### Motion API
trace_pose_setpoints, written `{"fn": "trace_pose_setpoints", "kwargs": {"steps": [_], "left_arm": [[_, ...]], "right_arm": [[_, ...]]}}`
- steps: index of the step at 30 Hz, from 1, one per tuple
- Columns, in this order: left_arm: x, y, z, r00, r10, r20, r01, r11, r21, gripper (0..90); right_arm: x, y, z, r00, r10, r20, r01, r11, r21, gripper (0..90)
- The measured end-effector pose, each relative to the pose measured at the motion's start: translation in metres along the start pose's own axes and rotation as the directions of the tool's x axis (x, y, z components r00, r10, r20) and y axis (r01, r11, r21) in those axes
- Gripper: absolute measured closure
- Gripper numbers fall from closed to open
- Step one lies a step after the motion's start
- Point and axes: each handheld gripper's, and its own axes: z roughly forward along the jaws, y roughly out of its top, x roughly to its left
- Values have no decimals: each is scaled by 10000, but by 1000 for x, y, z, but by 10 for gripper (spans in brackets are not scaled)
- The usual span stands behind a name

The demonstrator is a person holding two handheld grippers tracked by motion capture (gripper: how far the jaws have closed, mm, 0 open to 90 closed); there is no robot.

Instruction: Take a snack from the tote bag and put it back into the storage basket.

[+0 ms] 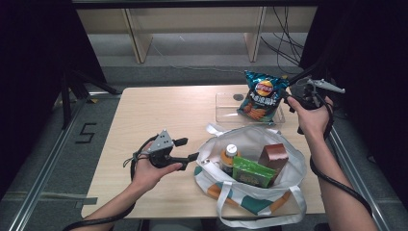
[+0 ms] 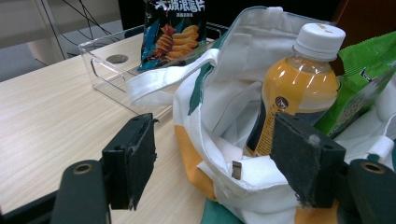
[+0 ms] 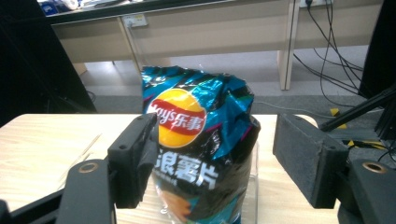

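Standing upright in the clear plastic tray (image 1: 226,111) at the table's far right edge, the blue crinkled chip bag (image 3: 201,140) sits released between the right gripper's (image 3: 219,158) wide jaws; the left gripper (image 2: 224,161), jaws wide, straddles the white canvas tote bag's (image 2: 233,186) rim, likely to keep it open.

It looked like a lab or office workroom. A pale wooden table (image 1: 159,113) stood on grey carpet, with black curtains on both sides of it. Behind the table ran a long bench (image 1: 192,21) with loose cables (image 1: 284,48) hanging near its legs.

chip bag (image 3: 201,154) bottom cut off, brown box (image 1: 274,157) half hidden
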Motion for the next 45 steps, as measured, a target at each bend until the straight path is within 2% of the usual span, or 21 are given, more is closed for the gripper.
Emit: {"fn": "trace_pose_setpoints", "kwargs": {"steps": [2, 3, 7, 11, 12, 13, 16, 20, 21, 24, 27, 29, 31, 34, 35, 36, 37, 39, 43, 44, 45], "left_arm": [[0, 0, 0, 10000, 4, -19, -4, 10000, 8, 303], [0, 0, -1, 10000, -3, -75, 4, 10000, 51, 303], [0, 0, -1, 10000, -6, -66, 6, 10000, 38, 303], [0, 0, -1, 10000, -13, -78, 13, 10000, 32, 303], [0, 0, -1, 10000, -2, -77, 3, 10000, 39, 303], [0, 0, -1, 10000, -2, -77, 3, 10000, 39, 303], [0, 1, -1, 10000, 11, -96, -10, 10000, 25, 303], [1, 1, -1, 9999, 90, -70, -90, 9999, 46, 303], [1, 0, -1, 10000, 36, -76, -35, 10000, 47, 303], [1, 0, -2, 9999, -38, -145, 39, 10000, 28, 303], [0, 1, -3, 9999, -24, -138, 24, 10000, -40, 303], [0, 1, -3, 9999, -15, -151, 15, 10000, -42, 302], [1, 2, -3, 9999, 3, -164, -4, 10000, -39, 302], [2, 1, -2, 9999, -49, -91, 48, 9999, -90, 303], [1, 2, -2, 9998, -25, -184, 25, 10000, 4, 302], [1, 1, -2, 9998, -17, -173, 17, 10000, -3, 302], [1, 1, -3, 9999, -8, -169, 7, 10000, -17, 303], [1, 1, -3, 9998, -20, -177, 19, 10000, -49, 302], [0, 2, -5, 9998, -9, -216, 8, 10000, -48, 302], [0, 2, -5, 9998, -10, -213, 9, 10000, -57, 303], [0, 2, -5, 9998, 1, -209, -2, 10000, -53, 302]], "right_arm": [[1, 0, -3, 9999, -114, 110, 113, 9999, 70, 322], [0, -1, -5, 9996, -278, -71, 278, 9995, -120, 322], [3, -5, -15, 9999, -159, -37, 159, 9999, -25, 322], [6, -10, -25, 9995, -35, -304, 34, 10000, -28, 321], [6, -11, -30, 9993, -290, -229, 292, 9995, 88, 320], [8, -12, -33, 9994, -120, -314, 126, 9997, 200, 319], [6, -13, -37, 9990, -279, -356, 276, 9996, -84, 319], [8, -12, -42, 9995, -188, -272, 190, 9998, 68, 318], [7, -14, -43, 9979, -447, -462, 445, 9990, -59, 317], [10, -15, -46, 9987, -76, -513, 82, 9999, 124, 316], [9, -15, -49, 9974, -463, -556, 464, 9989, 0, 315], [14, -17, -55, 9987, -183, -472, 189, 9997, 124, 311], [14, -18, -55, 9973, -349, -649, 346, 9994, -56, 310], [18, -19, -60, 9971, -318, -687, 333, 9992, 205, 309], [18, -20, -61, 9961, -506, -721, 521, 9985, 190, 309], [22, -22, -63, 9967, -340, -735, 357, 9991, 218, 309], [21, -23, -63, 9953, -561, -783, 575, 9982, 158, 309], [24, -26, -65, 9951, -337, -934, 353, 9993, 154, 309], [27, -27, -68, 9944, -358, -990, 379, 9991, 200, 309], [27, -28, -70, 9933, -545, -1021, 559, 9984, 103, 309], [30, -29, -75, 9942, -397, -1000, 425, 9987, 268, 309]]}}
